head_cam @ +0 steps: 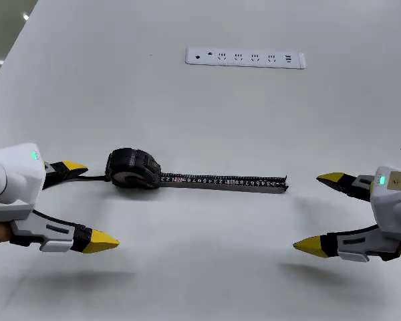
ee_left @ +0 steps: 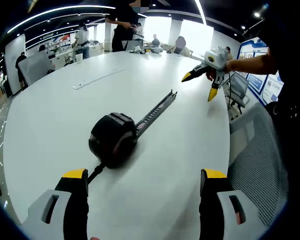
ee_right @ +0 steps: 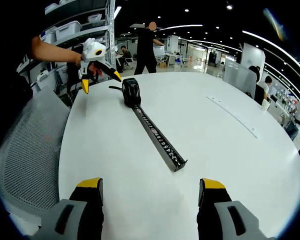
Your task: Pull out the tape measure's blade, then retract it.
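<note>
Two tongs wide open, empty: left gripper (head_cam: 92,204), right gripper (head_cam: 315,212) | tape measure (head_cam: 132,168) lies on table (head_cam: 200,281) between them, case just beside left jaws, blade (head_cam: 224,181) out flat toward right | step, likely: retract; needs case steadied, lock freed | lock switch hard to make out; strap (head_cam: 97,178) partly behind left jaw

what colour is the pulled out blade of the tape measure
The blade is black with white markings and some red, clearest in the right gripper view.

Tape measure (head_cam: 132,168) blk; blade (head_cam: 224,181) blk, white numerals; left tool (head_cam: 92,204), right tool (head_cam: 315,211) yellow tips; table (head_cam: 254,120) white.
</note>
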A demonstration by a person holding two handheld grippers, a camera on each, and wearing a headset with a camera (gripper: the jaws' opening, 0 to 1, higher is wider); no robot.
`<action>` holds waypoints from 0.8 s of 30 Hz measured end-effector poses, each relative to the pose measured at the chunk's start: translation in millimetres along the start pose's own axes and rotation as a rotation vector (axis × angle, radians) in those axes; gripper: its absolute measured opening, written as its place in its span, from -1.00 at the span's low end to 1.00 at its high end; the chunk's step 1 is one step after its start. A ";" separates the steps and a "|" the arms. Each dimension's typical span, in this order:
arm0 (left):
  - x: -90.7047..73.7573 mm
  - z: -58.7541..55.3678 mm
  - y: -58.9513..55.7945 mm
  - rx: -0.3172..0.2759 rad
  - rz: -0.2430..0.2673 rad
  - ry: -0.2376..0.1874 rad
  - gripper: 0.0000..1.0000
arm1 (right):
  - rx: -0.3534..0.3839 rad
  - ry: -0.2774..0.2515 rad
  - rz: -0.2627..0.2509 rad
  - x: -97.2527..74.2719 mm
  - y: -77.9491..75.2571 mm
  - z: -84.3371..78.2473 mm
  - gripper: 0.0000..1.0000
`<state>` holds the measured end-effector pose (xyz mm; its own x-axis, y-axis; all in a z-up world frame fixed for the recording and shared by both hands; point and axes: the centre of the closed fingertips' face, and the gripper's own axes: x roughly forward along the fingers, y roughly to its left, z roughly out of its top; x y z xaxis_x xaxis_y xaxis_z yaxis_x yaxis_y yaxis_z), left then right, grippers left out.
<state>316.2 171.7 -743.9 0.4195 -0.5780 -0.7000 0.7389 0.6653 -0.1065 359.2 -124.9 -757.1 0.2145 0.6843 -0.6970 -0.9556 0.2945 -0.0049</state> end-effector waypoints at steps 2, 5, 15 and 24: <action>0.0 -1.0 -2.2 -0.010 0.020 -0.008 0.82 | 0.015 -0.007 -0.017 0.0 1.0 0.0 0.57; -1.6 0.3 -5.8 -0.048 0.048 -0.038 0.84 | 0.041 -0.026 -0.037 -1.3 1.4 0.6 0.62; -7.3 4.1 -13.3 -0.128 0.168 -0.138 0.93 | 0.128 -0.074 -0.107 -3.2 8.9 4.7 0.76; -9.4 6.5 -17.3 -0.163 0.236 -0.181 0.96 | 0.182 -0.109 -0.148 -6.1 13.8 5.5 0.83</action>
<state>302.9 162.5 -730.8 0.6662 -0.4640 -0.5838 0.5224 0.8490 -0.0787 345.9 -121.4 -749.0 0.3790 0.6900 -0.6167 -0.8623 0.5052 0.0352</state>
